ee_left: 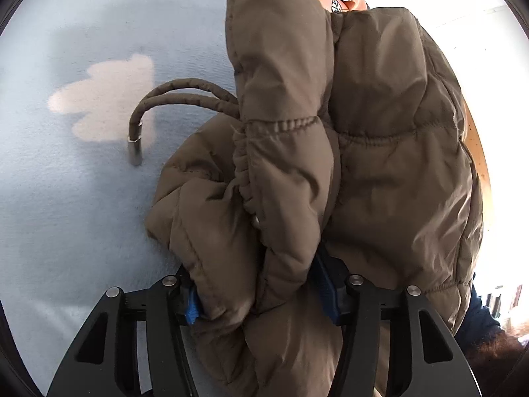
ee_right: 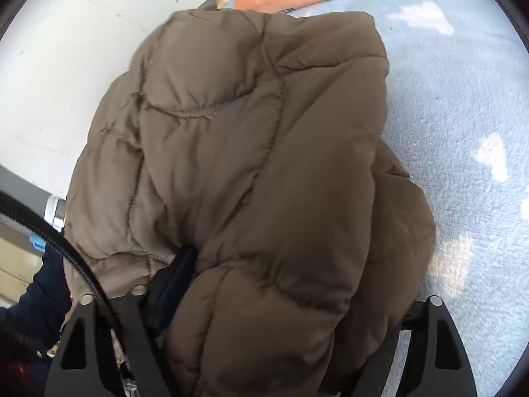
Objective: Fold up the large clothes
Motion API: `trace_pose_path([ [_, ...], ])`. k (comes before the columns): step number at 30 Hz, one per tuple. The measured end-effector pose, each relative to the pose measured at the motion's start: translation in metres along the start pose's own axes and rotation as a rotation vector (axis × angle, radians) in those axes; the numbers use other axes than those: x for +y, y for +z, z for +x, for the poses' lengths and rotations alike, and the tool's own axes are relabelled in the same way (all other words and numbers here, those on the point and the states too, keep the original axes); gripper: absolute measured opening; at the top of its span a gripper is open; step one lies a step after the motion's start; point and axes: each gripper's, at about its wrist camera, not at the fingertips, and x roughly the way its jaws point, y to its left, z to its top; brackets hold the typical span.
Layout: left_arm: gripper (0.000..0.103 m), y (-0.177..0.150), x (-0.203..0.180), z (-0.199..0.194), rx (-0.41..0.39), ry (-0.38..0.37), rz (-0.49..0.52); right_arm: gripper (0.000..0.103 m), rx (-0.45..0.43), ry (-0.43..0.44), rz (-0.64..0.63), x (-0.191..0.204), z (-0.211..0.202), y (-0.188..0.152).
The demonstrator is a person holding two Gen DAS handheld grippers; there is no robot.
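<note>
Left gripper (ee_left: 261,301) fingers clamp a thick bunched fold of the brown quilted puffer jacket (ee_left: 380,165) at mid width. Right gripper (ee_right: 281,301) spread wide, jacket bulk (ee_right: 258,152) packed between its fingers and covering one, over the pale blue fleece blanket (ee_right: 463,106).

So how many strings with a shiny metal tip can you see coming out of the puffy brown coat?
1. The drawstring loops out from the coat onto the blue blanket, with its metal tip pointing down. The bunched coat may hide another.
</note>
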Motion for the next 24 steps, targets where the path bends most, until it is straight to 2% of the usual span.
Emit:
trace_pose_path([
  [2,0.055,0.005,-0.004,0.0,0.002,0.021,0.0,0.087,0.001,0.002,-0.004,0.002,0.004,0.003],
  [4,0.046,0.001,-0.025,-0.004,-0.018,0.098,0.079,0.078,-0.006,-0.016,-0.03,0.004,0.002,0.001],
  [6,0.034,-0.002,-0.042,-0.009,-0.039,0.162,0.11,0.06,-0.026,-0.037,-0.058,0.013,-0.006,-0.007],
  [9,0.027,-0.007,-0.064,-0.011,-0.08,0.241,0.137,0.045,-0.059,-0.132,-0.134,0.038,-0.014,-0.014],
  [11,0.025,-0.012,-0.082,-0.01,-0.113,0.274,0.145,0.041,-0.085,-0.178,-0.169,0.053,-0.02,-0.017],
  [17,0.023,-0.029,-0.104,-0.048,-0.195,0.229,0.139,0.035,-0.186,-0.211,-0.185,0.082,-0.052,-0.026],
  [24,0.023,-0.058,-0.149,-0.085,-0.222,0.213,0.175,0.034,-0.214,-0.21,-0.24,0.118,-0.1,-0.036],
])
